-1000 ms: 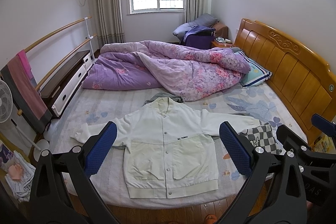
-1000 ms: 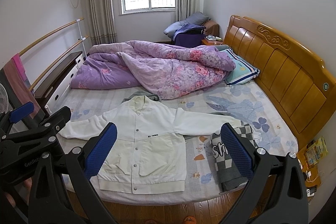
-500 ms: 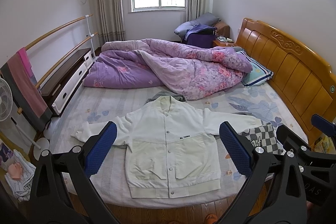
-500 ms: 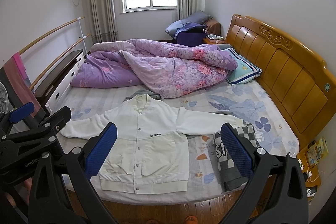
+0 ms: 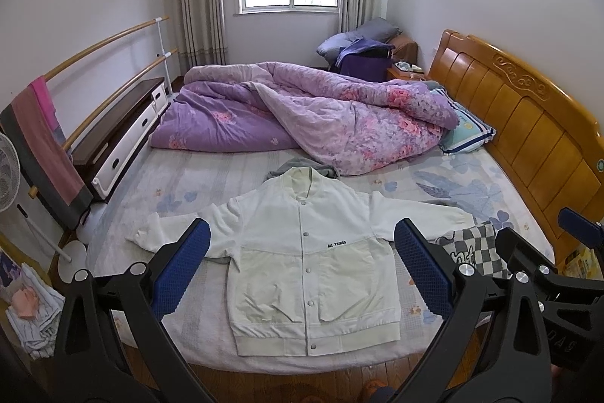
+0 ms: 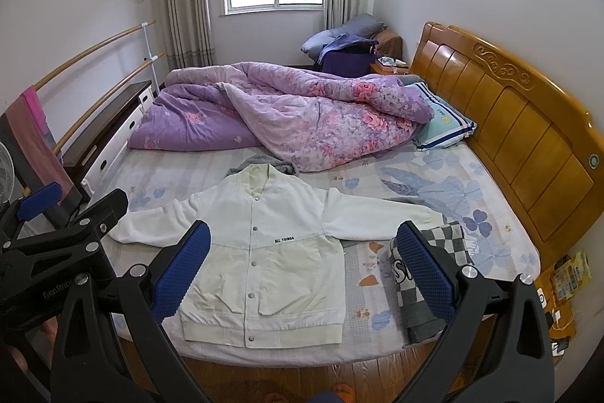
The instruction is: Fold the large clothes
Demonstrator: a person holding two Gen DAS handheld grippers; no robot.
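Observation:
A white snap-button jacket (image 5: 313,255) (image 6: 264,252) lies flat and face up on the near part of the bed, sleeves spread to both sides, hem toward the bed's front edge. A grey garment (image 5: 302,165) peeks out from under its collar. My left gripper (image 5: 302,270) hovers open above the bed's front edge, well short of the jacket, nothing between its blue pads. Likewise open and empty, my right gripper (image 6: 302,270) is held to the right of the left one. The left gripper's body (image 6: 56,244) shows at the right wrist view's left edge.
A folded black-and-white checked garment (image 6: 426,274) lies by the jacket's right sleeve. A crumpled purple floral quilt (image 5: 321,116) fills the bed's far half, with a pillow (image 5: 464,131) by the wooden headboard (image 5: 528,138). A fan (image 5: 7,176), rail and low cabinet (image 5: 120,135) stand left.
Both grippers have drawn slightly back and up, so the jacket sits a little lower and smaller in view. Nothing on the bed has moved.

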